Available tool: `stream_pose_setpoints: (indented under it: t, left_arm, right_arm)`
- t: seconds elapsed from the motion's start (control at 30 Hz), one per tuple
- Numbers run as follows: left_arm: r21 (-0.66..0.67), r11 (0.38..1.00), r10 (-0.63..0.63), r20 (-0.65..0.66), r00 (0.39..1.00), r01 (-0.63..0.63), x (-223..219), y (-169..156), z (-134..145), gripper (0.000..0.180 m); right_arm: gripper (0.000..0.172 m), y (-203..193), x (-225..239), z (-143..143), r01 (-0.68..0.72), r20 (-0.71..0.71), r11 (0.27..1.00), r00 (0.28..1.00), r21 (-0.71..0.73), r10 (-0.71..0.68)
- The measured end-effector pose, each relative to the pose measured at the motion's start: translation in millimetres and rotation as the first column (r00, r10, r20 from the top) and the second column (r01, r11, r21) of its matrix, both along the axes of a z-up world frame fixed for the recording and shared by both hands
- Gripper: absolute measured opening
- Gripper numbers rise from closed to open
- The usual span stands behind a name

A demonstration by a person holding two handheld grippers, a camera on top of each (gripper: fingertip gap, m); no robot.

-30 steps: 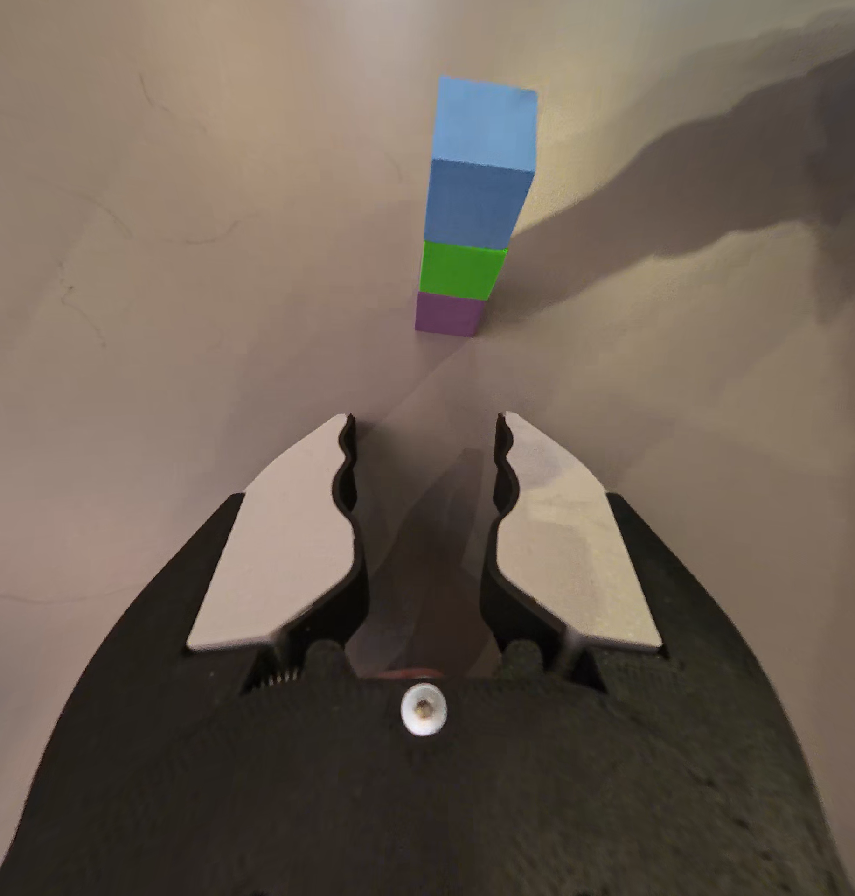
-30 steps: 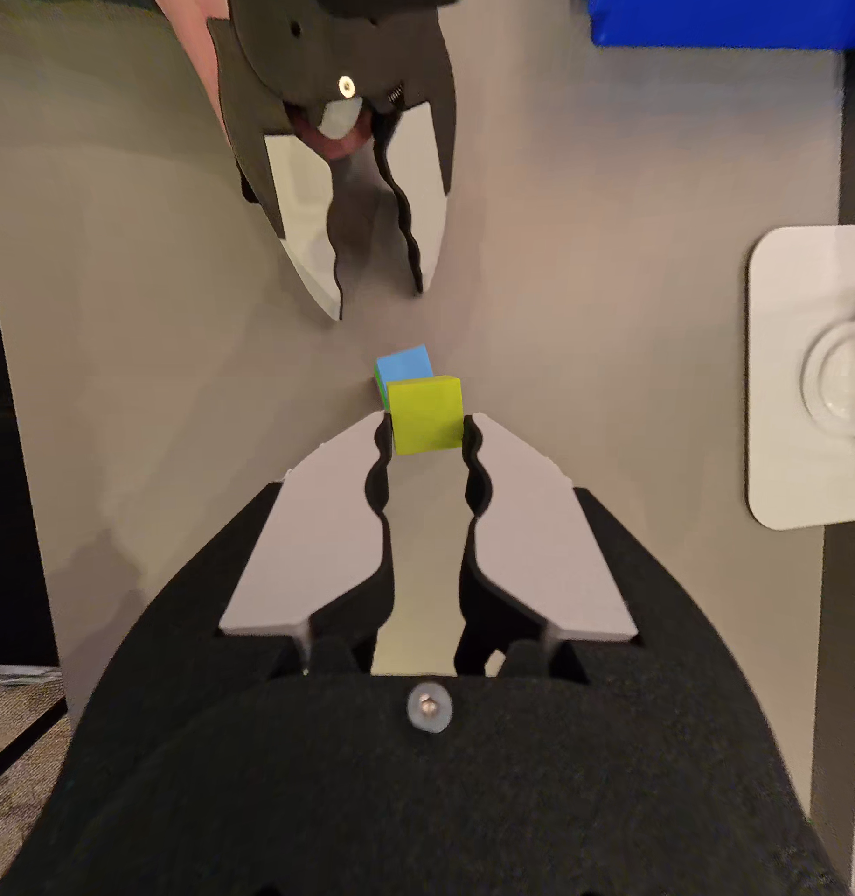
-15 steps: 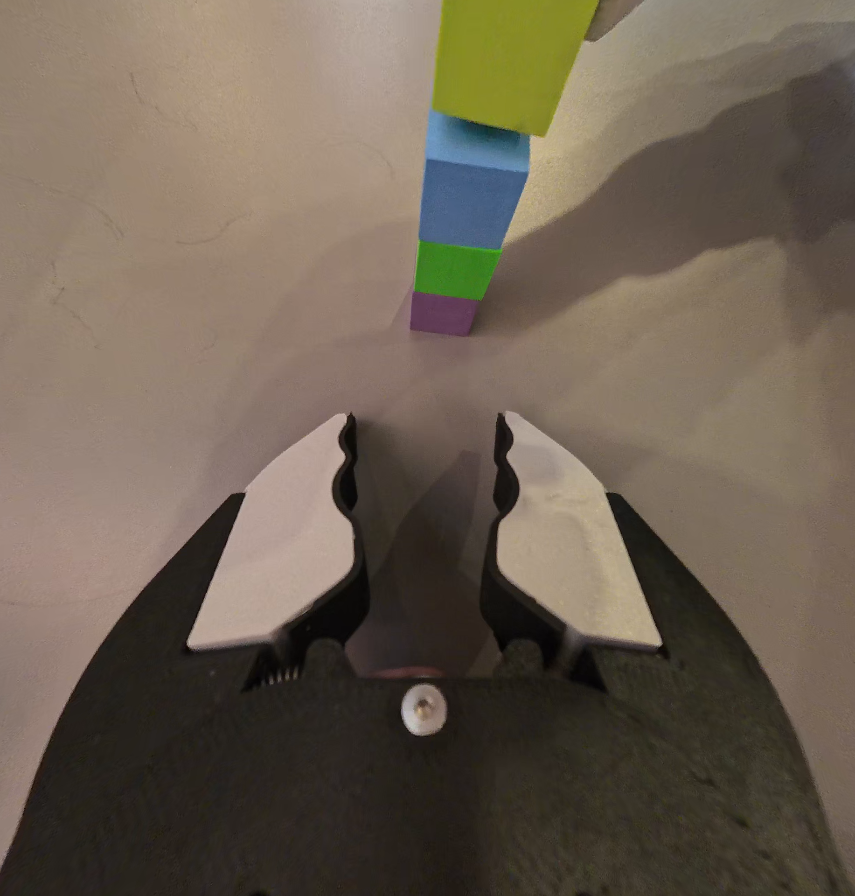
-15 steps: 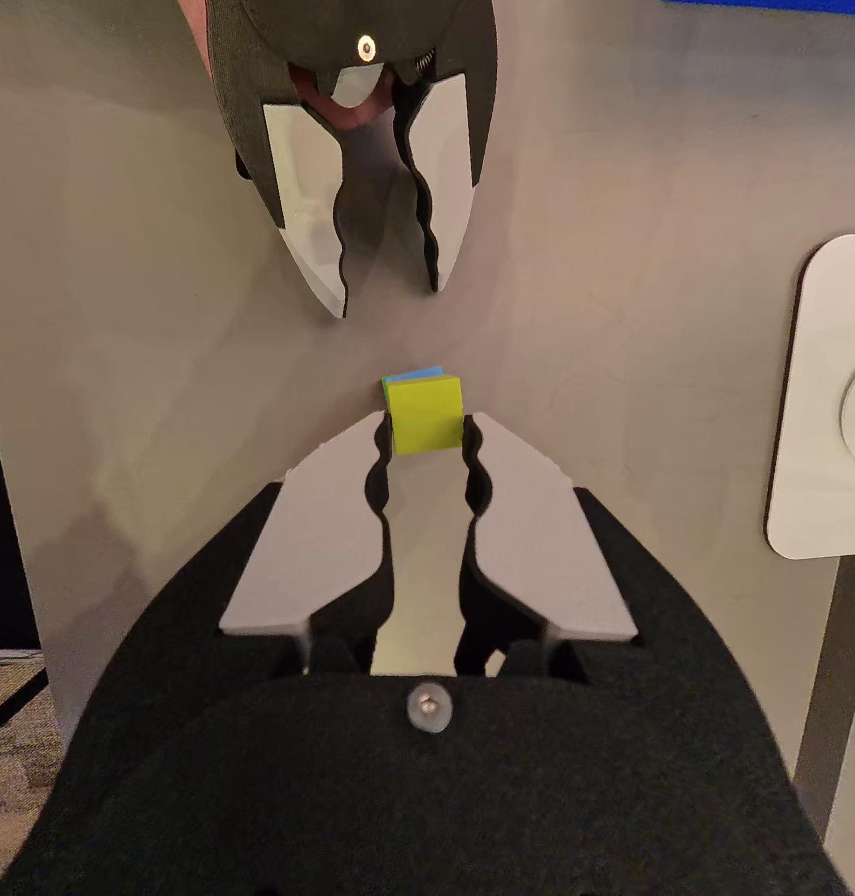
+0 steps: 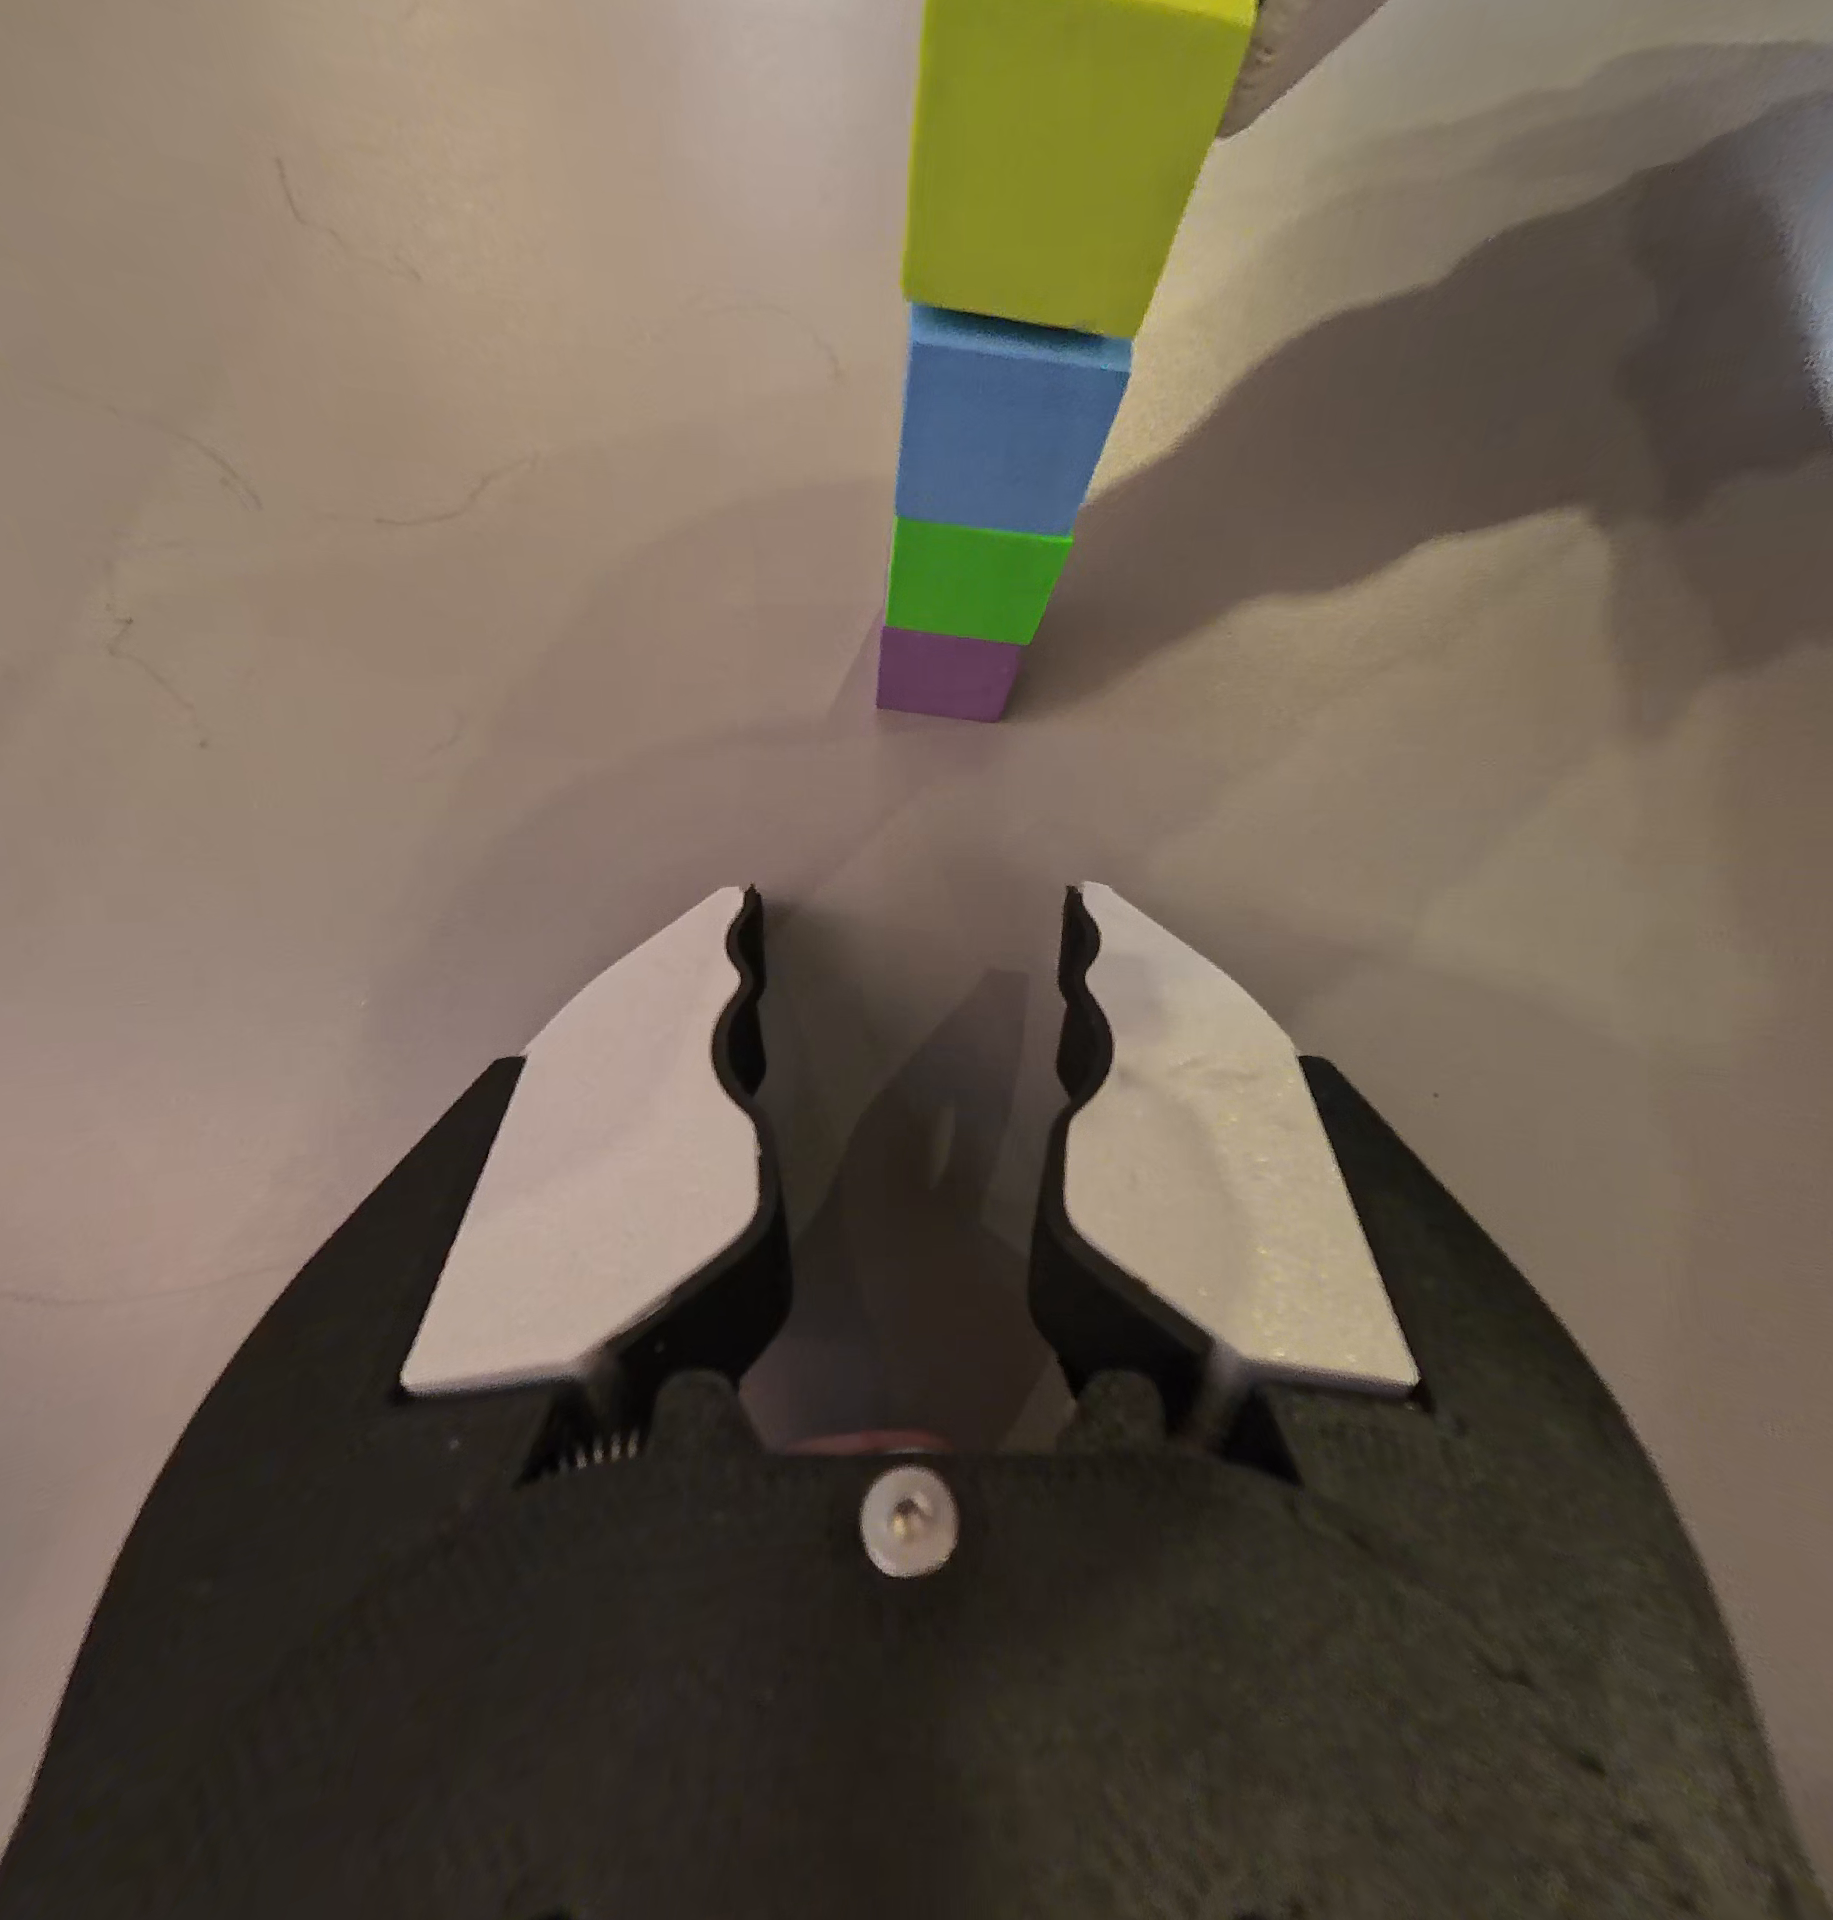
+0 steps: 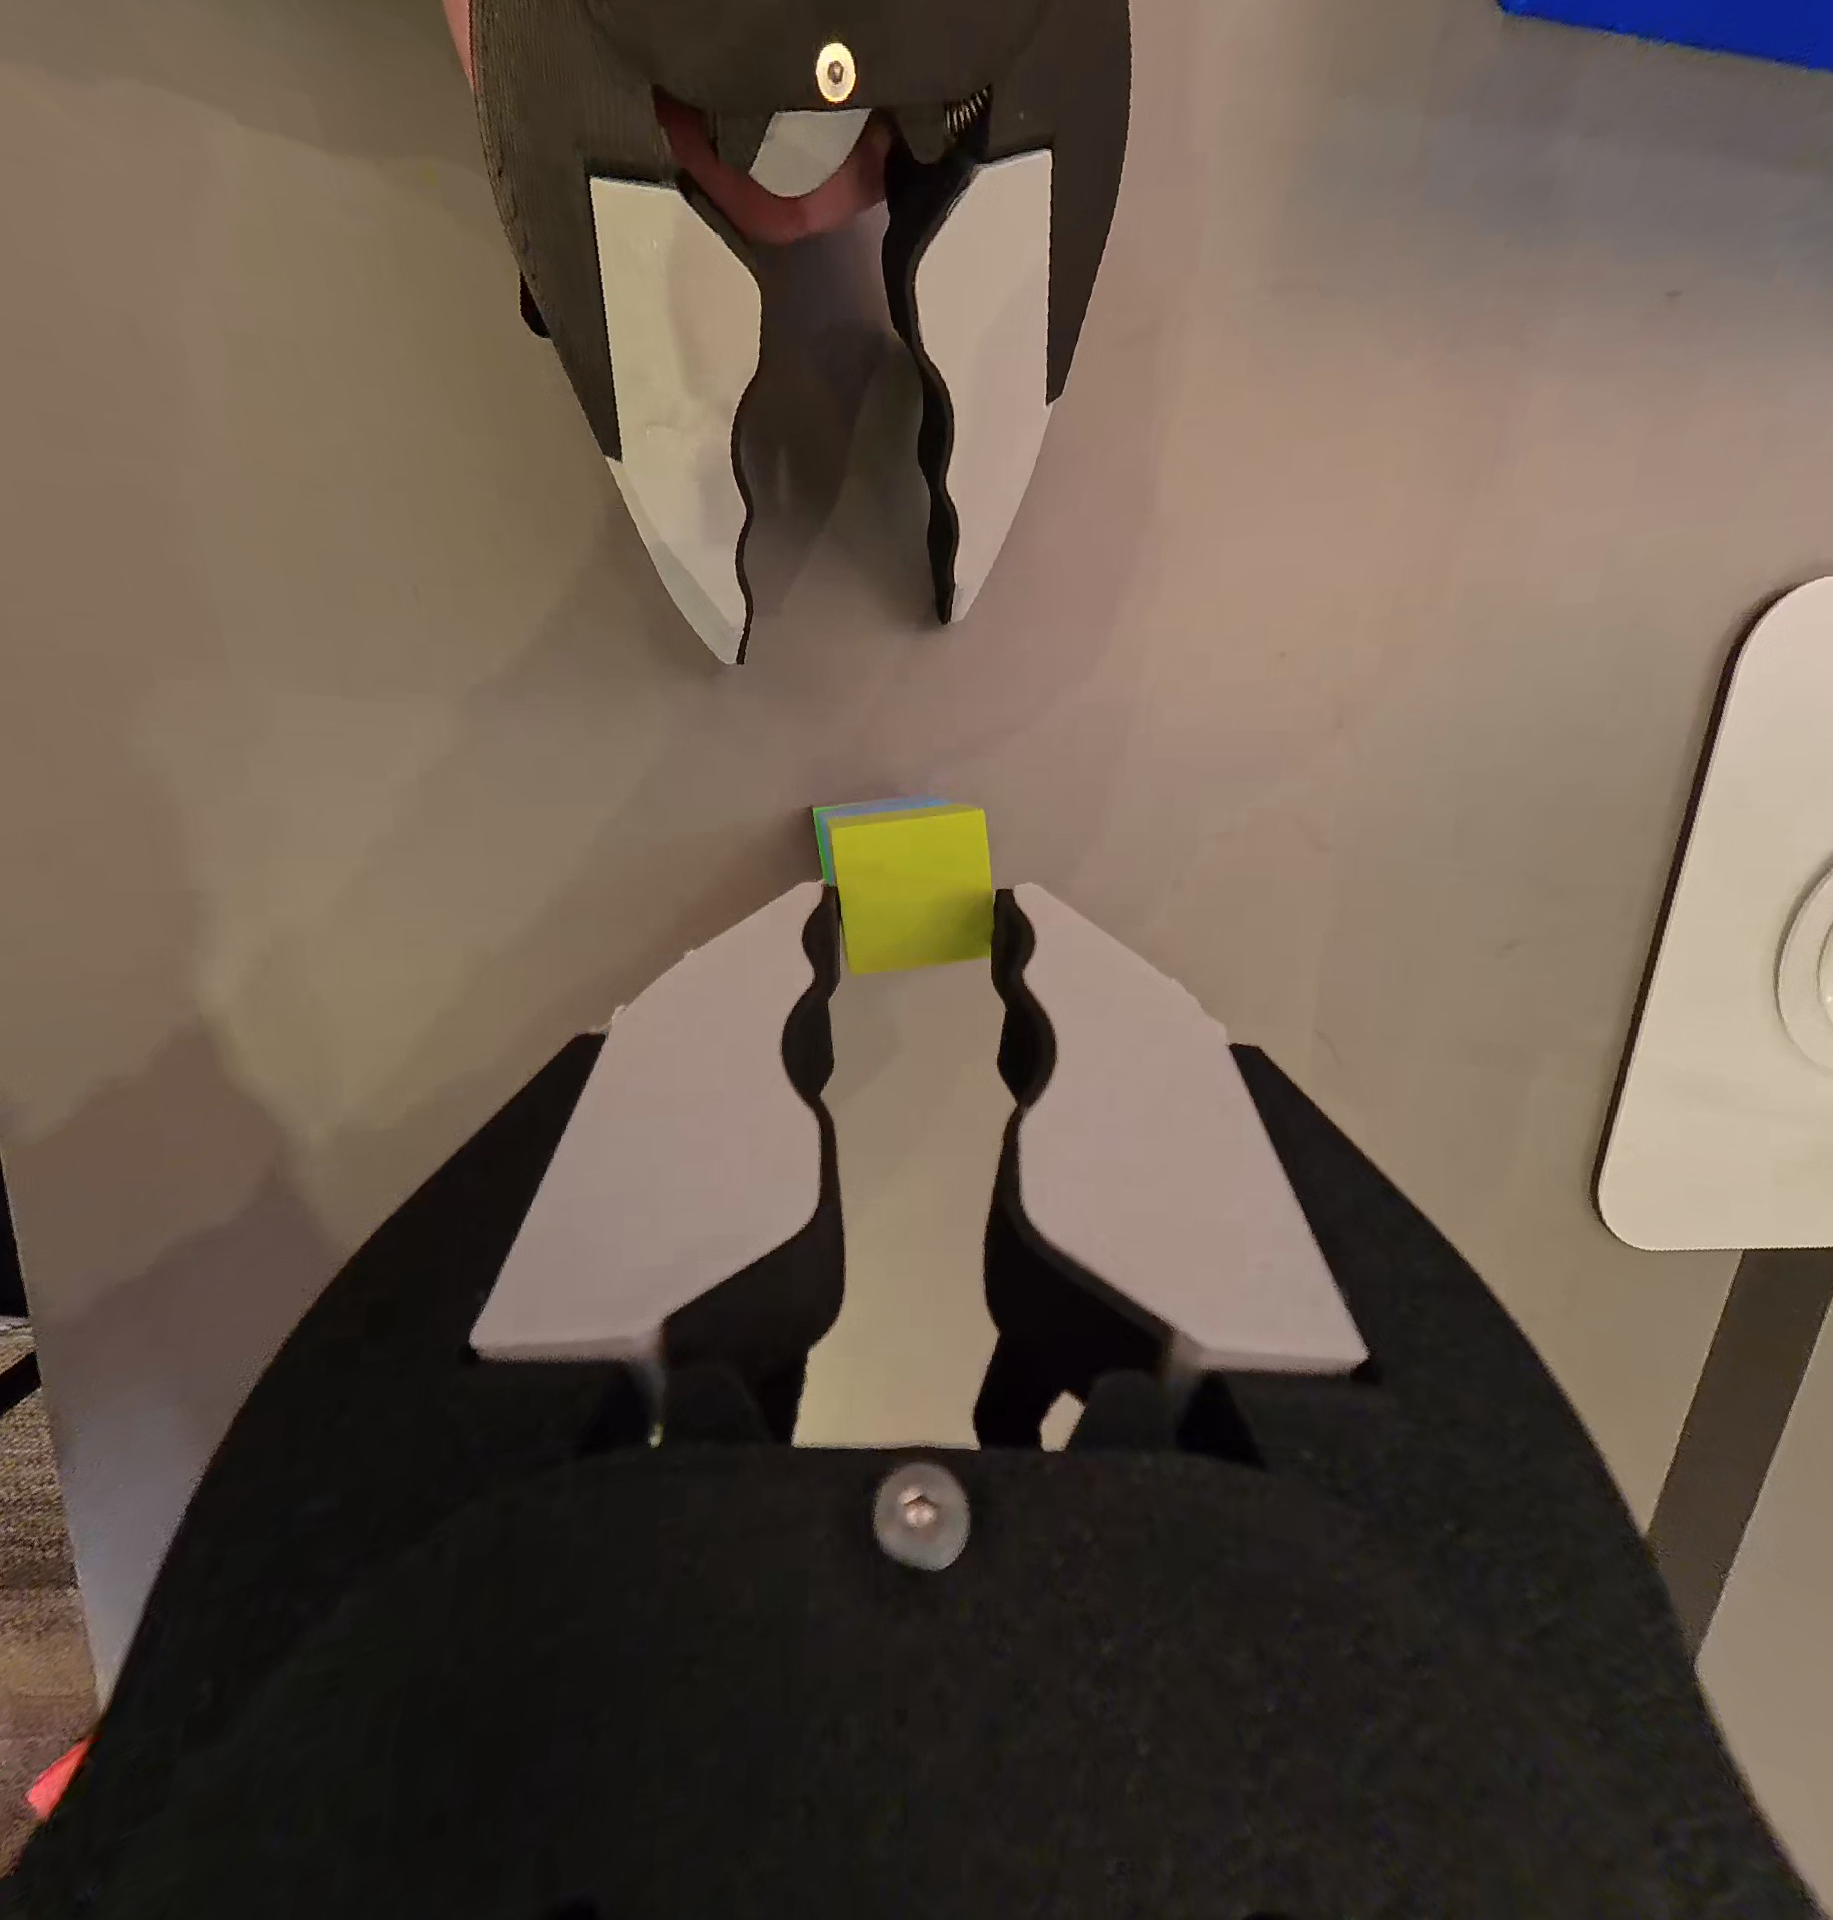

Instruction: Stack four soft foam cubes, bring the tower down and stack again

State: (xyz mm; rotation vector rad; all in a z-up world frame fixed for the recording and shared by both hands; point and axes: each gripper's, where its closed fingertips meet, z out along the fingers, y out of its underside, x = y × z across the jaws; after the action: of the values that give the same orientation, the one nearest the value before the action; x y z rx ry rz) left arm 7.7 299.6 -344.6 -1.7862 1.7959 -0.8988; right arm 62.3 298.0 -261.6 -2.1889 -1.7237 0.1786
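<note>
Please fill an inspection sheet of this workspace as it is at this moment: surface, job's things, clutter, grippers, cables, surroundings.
Surface: grey table top, matte, faint scratches, shadows on it.
Job's things: tower of purple cube at the bottom, green cube, blue cube; yellow-green cube on top, slightly offset.
Clutter: white plate-like plastic part at the table's right edge.
Grippers: right hand-held gripper shut on the yellow-green cube, pads pressing both its sides; left hand-held gripper open, holding nothing, short of the tower.
Cables: nothing seen.
Surroundings: blue object at the far edge; carpet floor beside the table.
</note>
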Motion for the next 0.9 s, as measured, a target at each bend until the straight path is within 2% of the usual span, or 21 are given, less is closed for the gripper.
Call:
stream_pose_setpoints:
  t: [0.03, 0.5, 0.63, 0.73, 0.9]
  left_arm:
    - [0.0, 1.0, 0.0, 0.0, 1.0, 0.0, 0, 0, 0, 0.054]
    - [0.001, 1.0, -0.004, -0.002, 1.0, 0.004, 0, 0, 0, 0.054]
    - [0.0, 1.0, -0.005, -0.001, 1.0, 0.005, 0, 0, 0, 0.054]
    - [-0.003, 1.0, -0.007, 0.001, 1.0, 0.007, 0, 0, 0, 0.054]
    - [0.009, 1.0, 0.001, -0.01, 1.0, -0.001, 0, 1, -2, 0.054]
  right_arm:
    - [0.028, 0, 0, 0, -0.005, 0.001, 1.0, 1.0, -0.001, 0.005]
    - [0.028, 0, -1, -3, -0.024, 0.006, 1.0, 1.0, -0.016, 0.024]
    - [0.045, 0, 0, -5, -0.017, 0.006, 1.0, 1.0, -0.02, 0.017]
    - [0.054, 4, 6, 9, 0.02, -0.029, 1.0, 0.999, 0.007, -0.02]
    - [0.051, -2, 38, 43, 0.15, -0.144, 0.987, 0.979, 0.051, -0.142]
